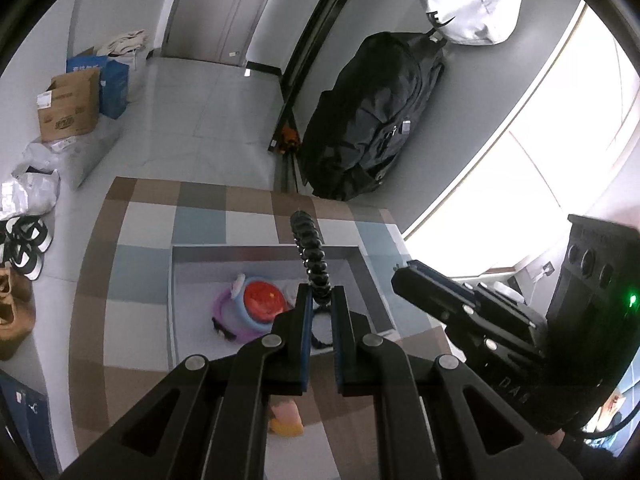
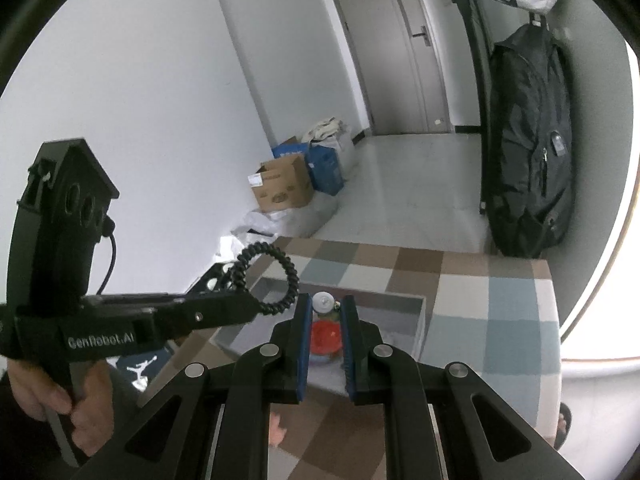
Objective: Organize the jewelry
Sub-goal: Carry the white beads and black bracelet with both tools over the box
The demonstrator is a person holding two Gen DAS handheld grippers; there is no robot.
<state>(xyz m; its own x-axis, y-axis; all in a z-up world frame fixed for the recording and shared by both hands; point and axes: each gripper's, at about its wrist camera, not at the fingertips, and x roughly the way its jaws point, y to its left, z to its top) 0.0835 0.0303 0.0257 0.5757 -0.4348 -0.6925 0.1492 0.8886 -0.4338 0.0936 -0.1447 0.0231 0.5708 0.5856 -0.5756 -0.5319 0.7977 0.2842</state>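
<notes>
Left tool pinched a black coiled bracelet, which stood up from its tips as a ring, lifted above the desk and the near-left corner of the grey tray. In the left wrist view the same bracelet rose edge-on from between the blue pads. Inside the tray lay a red round piece on purple and blue rings. Further right, the right tool hovered over the tray's right side, its fingers parted with nothing between them; in its own view the gap framed the red piece.
</notes>
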